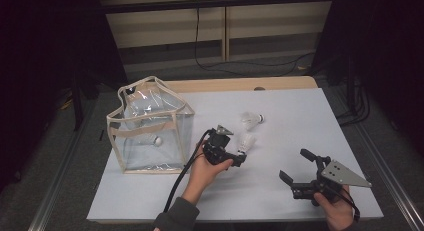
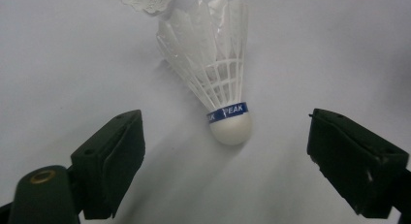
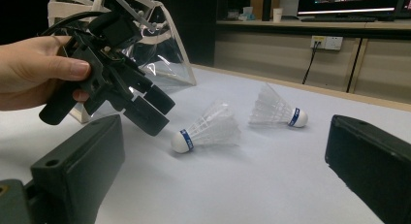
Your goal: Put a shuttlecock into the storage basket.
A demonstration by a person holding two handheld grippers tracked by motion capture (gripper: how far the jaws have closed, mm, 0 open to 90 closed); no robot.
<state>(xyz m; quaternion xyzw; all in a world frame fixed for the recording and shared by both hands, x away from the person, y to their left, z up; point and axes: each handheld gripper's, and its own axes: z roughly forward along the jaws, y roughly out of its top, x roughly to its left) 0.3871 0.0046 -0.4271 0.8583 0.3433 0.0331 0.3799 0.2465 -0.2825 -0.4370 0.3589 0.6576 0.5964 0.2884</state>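
Field notes, shuttlecocks into the clear bag (image 1: pixel 150 126), which I take as my landmark.

One shuttlecock (image 1: pixel 156 139) already lies inside the bag, low against its near wall. Two are still out on the white table (image 1: pixel 300 191), to the right of the bag.

The nearer shuttlecock (image 2: pixel 218 83) is the one I am after. It lies on its side just right of the bag, cork end toward me, blue band visible around the base of the feathers. My left gripper (image 1: pixel 239 158) points at it from the bag side. Its jaws stand wide, one on each side of the cork, with clear table showing between each pad and the cork. Nothing is gripped yet. In the right gripper view the jaw tips of that left tool hang just short of the cork.

The far shuttlecock (image 3: pixel 277 110) lies farther from the bag, beyond the first, untouched.

My right gripper (image 1: pixel 300 168) waits well off to the right of the bag, near the table's front edge, jaws spread and empty.

Judgement: roughly a third done. Left to do: close on the cork, carry it over the bag's open top, drop it, then repeat for the last one.
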